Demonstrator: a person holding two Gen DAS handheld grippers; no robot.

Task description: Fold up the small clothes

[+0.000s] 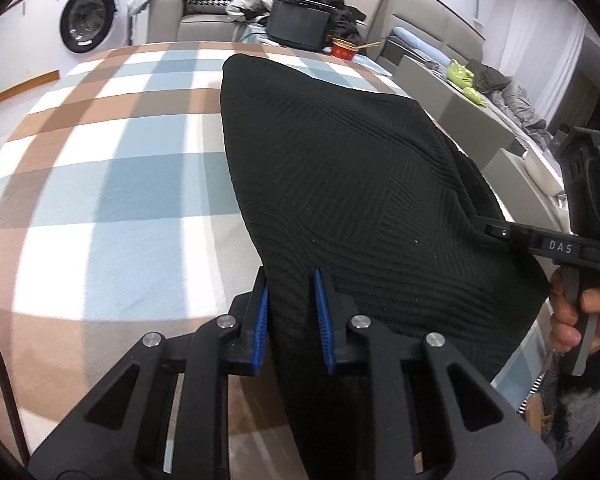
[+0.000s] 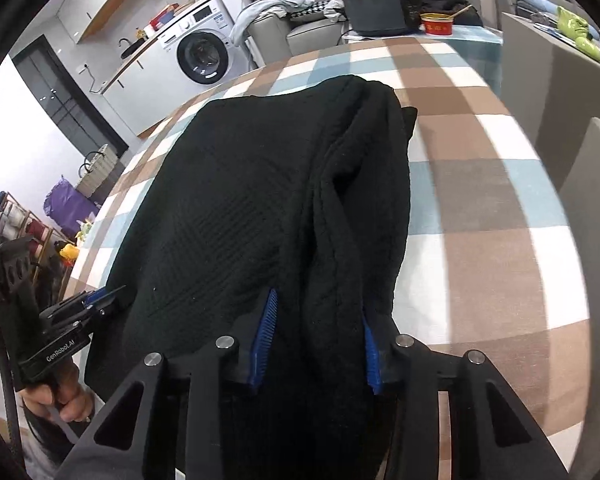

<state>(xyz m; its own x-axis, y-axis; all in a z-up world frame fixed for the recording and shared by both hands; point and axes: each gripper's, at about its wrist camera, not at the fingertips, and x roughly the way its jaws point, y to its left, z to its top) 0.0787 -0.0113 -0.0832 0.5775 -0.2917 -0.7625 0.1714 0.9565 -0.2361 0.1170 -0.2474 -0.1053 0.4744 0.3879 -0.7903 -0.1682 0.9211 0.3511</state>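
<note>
A black ribbed knit garment (image 1: 340, 184) lies lengthwise on the checked tablecloth (image 1: 100, 184). My left gripper (image 1: 291, 280) is shut on the garment's near left edge, cloth bunched between its blue pads (image 1: 262, 320). In the right wrist view the same garment (image 2: 228, 208) has a thick folded ridge along its right side. My right gripper (image 2: 318, 304) is shut on that bunched near edge, between its blue pads (image 2: 265, 332). Each gripper also shows from the other's camera: the right one (image 1: 500, 232) and the left one (image 2: 104, 300), both at the garment's near corners.
At the table's far end stand a black box (image 1: 298, 26) and a red bowl with chopsticks (image 1: 345, 49). Behind are a grey sofa with clothes (image 1: 204, 8) and a washing machine (image 1: 90, 16). Grey boxes (image 1: 476, 120) stand to the right. A shelf with rolls (image 2: 8, 224) is at the left.
</note>
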